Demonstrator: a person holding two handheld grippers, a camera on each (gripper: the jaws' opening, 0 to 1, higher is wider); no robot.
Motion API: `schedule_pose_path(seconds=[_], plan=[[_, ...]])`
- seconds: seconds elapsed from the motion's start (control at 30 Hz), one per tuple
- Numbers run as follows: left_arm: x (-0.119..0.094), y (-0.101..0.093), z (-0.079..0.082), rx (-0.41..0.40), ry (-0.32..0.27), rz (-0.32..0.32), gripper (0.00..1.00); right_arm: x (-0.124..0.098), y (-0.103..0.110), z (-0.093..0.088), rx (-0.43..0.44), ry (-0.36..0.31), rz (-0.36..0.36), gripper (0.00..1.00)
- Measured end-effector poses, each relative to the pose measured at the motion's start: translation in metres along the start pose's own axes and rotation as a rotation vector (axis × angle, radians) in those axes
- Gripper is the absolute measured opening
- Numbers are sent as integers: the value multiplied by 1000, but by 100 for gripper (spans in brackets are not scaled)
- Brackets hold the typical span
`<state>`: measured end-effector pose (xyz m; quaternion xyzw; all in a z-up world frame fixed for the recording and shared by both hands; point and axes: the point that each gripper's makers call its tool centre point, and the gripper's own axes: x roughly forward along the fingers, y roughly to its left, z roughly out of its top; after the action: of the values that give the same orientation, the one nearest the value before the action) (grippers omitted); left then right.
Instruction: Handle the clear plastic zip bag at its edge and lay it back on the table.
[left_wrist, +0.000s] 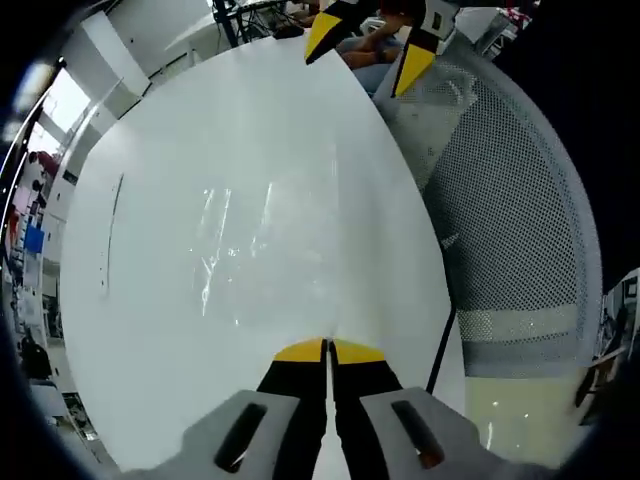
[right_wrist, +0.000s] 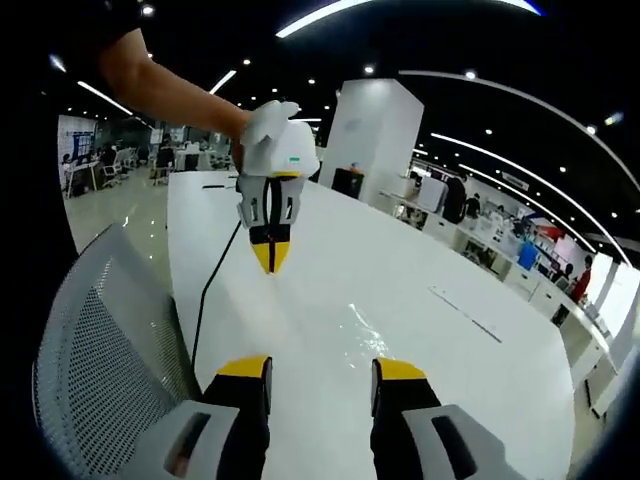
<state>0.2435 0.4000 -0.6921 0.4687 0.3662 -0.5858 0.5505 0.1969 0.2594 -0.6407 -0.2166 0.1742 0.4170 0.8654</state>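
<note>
Opposed views sharing white table (left_wrist: 200, 150)

- A long white counter (right_wrist: 400, 290) runs through an open-plan office.
- A grey mesh chair (right_wrist: 100, 370) stands at the counter's edge.
- Strip lights (right_wrist: 330, 12) and spotlights dot the dark ceiling.
- A white pillar (right_wrist: 375, 130) rises behind.
- Desks (right_wrist: 130, 165) line the far glossy floor.
</note>
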Motion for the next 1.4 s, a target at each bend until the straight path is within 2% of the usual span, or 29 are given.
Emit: schedule_pose_path(seconds=[0.5, 1.07, 1.4], plan=[[-5, -13, 18, -21, -10, -11, 0, 16, 17, 6, -58, -1, 79, 23], [1, -24, 36, -21, -29, -25, 0, 36, 33, 12, -113, 12, 159, 12], [6, -30, 47, -40, -56, -44, 0, 42, 42, 6, -127, 33, 199, 7]])
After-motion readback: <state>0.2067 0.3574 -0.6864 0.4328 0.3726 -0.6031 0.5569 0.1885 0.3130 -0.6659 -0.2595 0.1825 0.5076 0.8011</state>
